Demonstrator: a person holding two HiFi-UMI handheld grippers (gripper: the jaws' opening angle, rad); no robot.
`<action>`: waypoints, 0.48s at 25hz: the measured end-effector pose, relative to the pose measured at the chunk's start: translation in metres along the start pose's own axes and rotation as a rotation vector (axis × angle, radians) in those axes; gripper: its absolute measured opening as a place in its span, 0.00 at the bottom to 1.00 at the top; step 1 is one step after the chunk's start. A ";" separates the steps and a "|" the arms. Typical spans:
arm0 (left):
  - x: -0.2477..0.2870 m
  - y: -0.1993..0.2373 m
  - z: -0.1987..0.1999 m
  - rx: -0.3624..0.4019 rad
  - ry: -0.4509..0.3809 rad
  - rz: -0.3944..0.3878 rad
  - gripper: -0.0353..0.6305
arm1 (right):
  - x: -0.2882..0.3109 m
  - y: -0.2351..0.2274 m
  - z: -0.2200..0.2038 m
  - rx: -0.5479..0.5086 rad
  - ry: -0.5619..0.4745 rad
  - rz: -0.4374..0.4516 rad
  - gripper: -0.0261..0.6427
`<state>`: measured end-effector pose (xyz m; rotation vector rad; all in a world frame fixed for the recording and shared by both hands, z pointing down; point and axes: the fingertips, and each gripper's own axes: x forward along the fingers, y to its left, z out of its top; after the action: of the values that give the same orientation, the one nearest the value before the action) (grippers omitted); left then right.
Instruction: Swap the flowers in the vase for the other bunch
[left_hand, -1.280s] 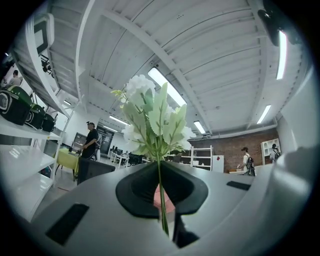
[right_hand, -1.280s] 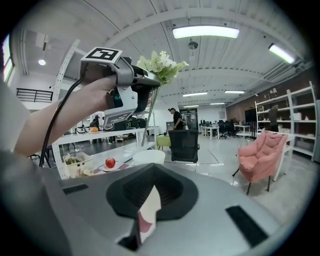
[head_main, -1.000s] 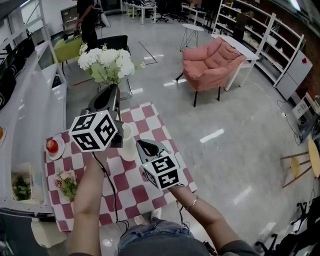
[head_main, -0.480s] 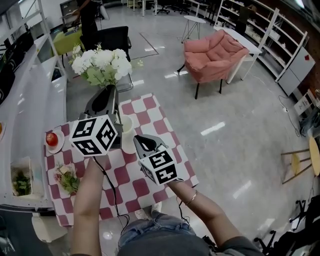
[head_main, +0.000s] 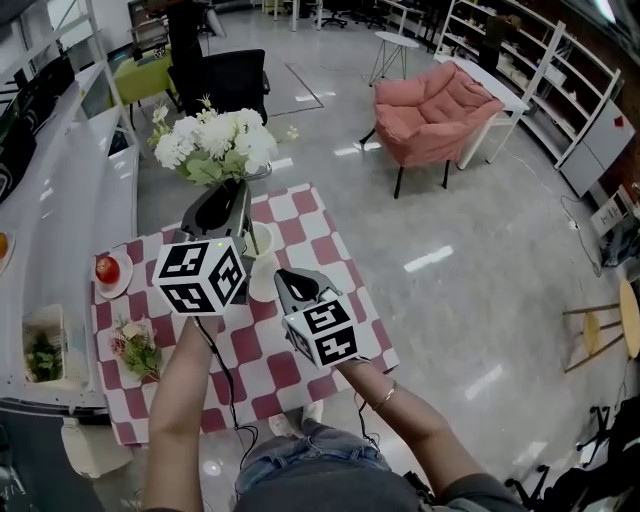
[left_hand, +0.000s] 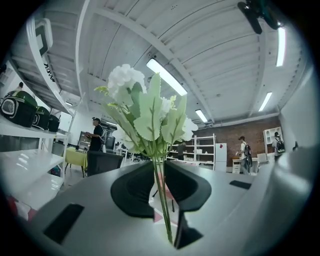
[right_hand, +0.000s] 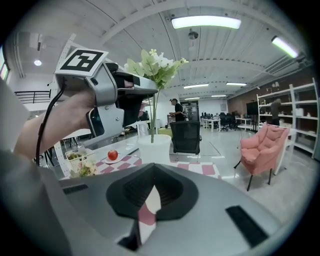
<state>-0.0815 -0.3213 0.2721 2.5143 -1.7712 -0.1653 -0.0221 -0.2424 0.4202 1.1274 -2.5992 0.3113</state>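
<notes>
A bunch of white flowers (head_main: 215, 140) stands with its green stems (left_hand: 160, 195) running between the jaws of my left gripper (head_main: 238, 195). Those jaws are opening, and a thin gap shows beside the stems. In the right gripper view the stem (right_hand: 152, 117) drops into the white vase (right_hand: 154, 147) on the checked table (head_main: 300, 215). The vase (head_main: 262, 275) sits just right of the left gripper. My right gripper (head_main: 298, 285) hovers near the vase with its tips together and nothing held. The other, pinkish bunch (head_main: 135, 345) lies at the table's left end.
A red apple on a small plate (head_main: 108, 270) sits at the table's far left. A basket with greenery (head_main: 42, 357) rests on the white counter (head_main: 60, 190). A black chair (head_main: 235, 85) and a pink armchair (head_main: 440, 110) stand beyond the table.
My left gripper has sunk a little with the white bunch, bringing the stems down into the vase. The right gripper has stayed put.
</notes>
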 end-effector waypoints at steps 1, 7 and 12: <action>-0.002 0.000 -0.002 0.005 0.005 0.000 0.17 | 0.000 0.001 -0.001 -0.001 -0.001 -0.001 0.05; -0.013 -0.002 -0.015 0.043 0.041 0.007 0.18 | -0.001 0.004 -0.005 -0.007 0.003 -0.004 0.05; -0.021 -0.002 -0.031 0.063 0.092 0.009 0.19 | -0.004 0.011 -0.008 -0.009 0.007 -0.002 0.05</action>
<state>-0.0829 -0.3012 0.3037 2.5117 -1.7790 0.0064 -0.0265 -0.2304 0.4253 1.1234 -2.5913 0.3022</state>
